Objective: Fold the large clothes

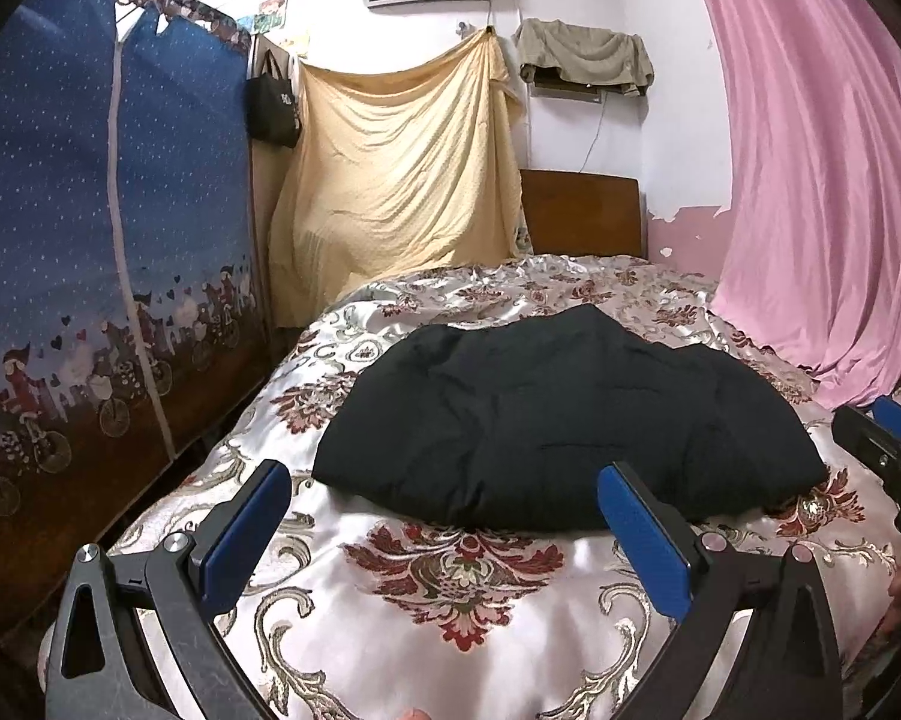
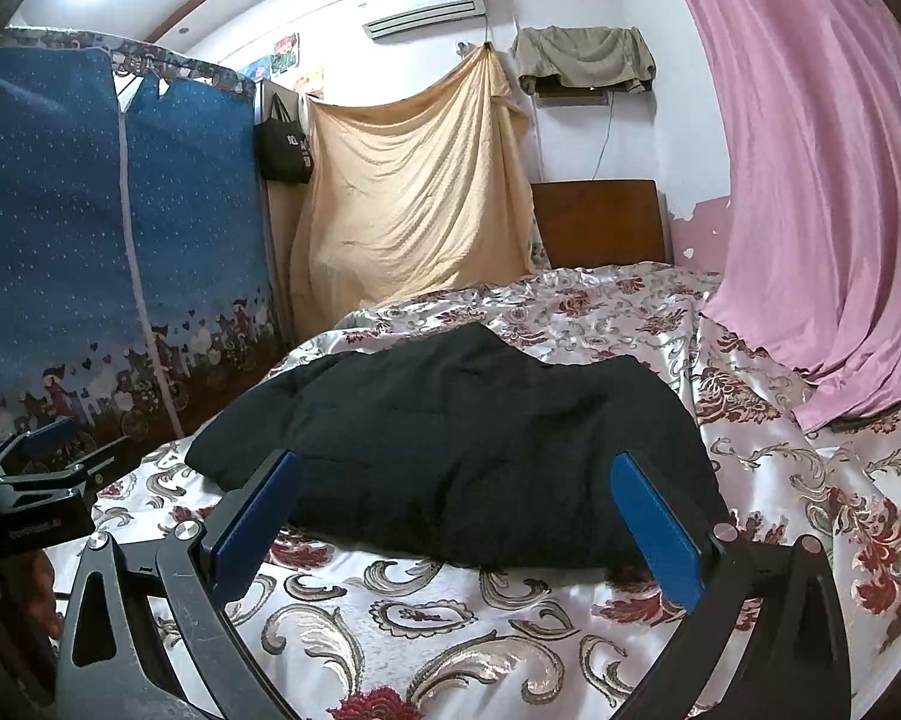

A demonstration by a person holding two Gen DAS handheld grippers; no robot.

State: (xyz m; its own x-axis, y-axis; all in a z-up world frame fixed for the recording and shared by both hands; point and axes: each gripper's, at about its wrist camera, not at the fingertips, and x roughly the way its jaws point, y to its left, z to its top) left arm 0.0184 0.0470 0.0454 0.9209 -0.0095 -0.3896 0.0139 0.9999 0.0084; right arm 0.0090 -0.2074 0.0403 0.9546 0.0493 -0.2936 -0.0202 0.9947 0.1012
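Hovering side by side, both tools are short of the cloth: the left hand-held gripper (image 1: 444, 510) has its jaws spread wide and holds nothing, and the right hand-held gripper (image 2: 456, 498) is just as wide and just as bare. The garment (image 1: 570, 414), black and padded, lies in a compact bundle mid-bed (image 1: 450, 618) on the floral cover, its near edge just past the blue pads (image 1: 642, 534). By the look of it the fold is largely made, or a last fold awaits; hard to call. Next move, I judge: drop low, pinch the near corners, and lift evenly, since that puffy fabric may spring back open.
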